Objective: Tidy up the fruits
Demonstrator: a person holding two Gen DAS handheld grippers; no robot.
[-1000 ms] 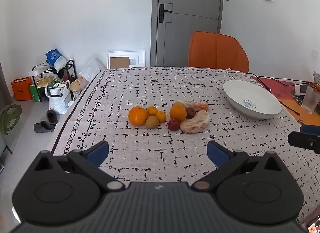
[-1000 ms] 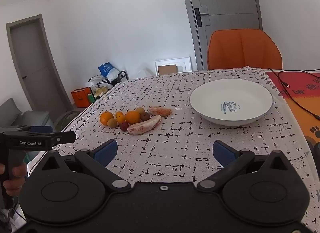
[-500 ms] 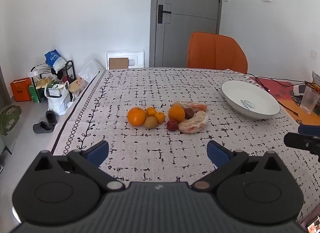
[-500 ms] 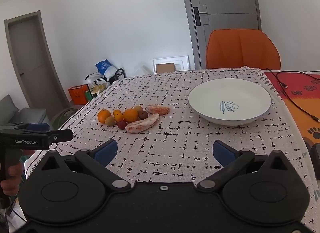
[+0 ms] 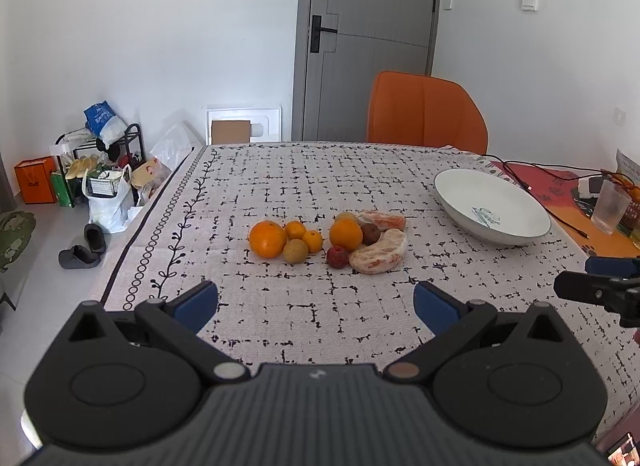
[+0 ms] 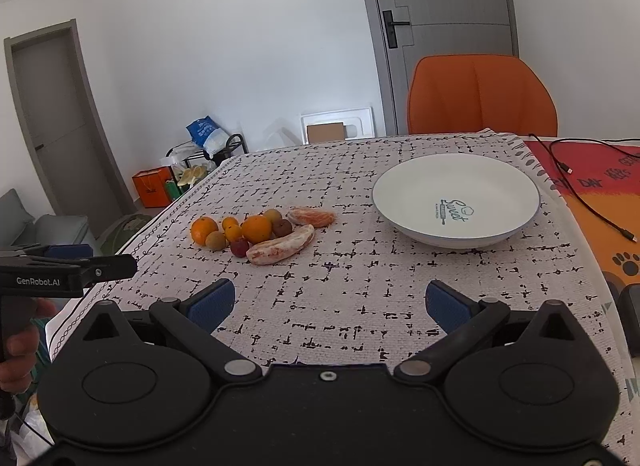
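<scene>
A cluster of fruit lies mid-table: a large orange [image 5: 267, 239] at the left, small mandarins [image 5: 312, 240], a brownish kiwi [image 5: 295, 250], a second orange [image 5: 345, 234], a small red fruit [image 5: 338, 257] and two peeled citrus pieces [image 5: 379, 253]. The same cluster [image 6: 256, 229] shows in the right wrist view. A white bowl [image 6: 456, 201] stands empty to the right of the fruit. My left gripper [image 5: 316, 300] is open, well short of the fruit. My right gripper [image 6: 330, 302] is open too, nothing between its fingers.
A patterned cloth covers the table [image 5: 280, 185]. An orange chair [image 5: 426, 113] stands at the far edge. Black cables [image 6: 580, 181] and a clear cup [image 5: 610, 205] lie on the orange mat at the right. Bags and shoes clutter the floor at the left [image 5: 96, 185].
Both grippers have shifted only slightly; the fruit and bowl sit a little lower and nearer the centre in each view. Both stay open and nothing on the table moved.
</scene>
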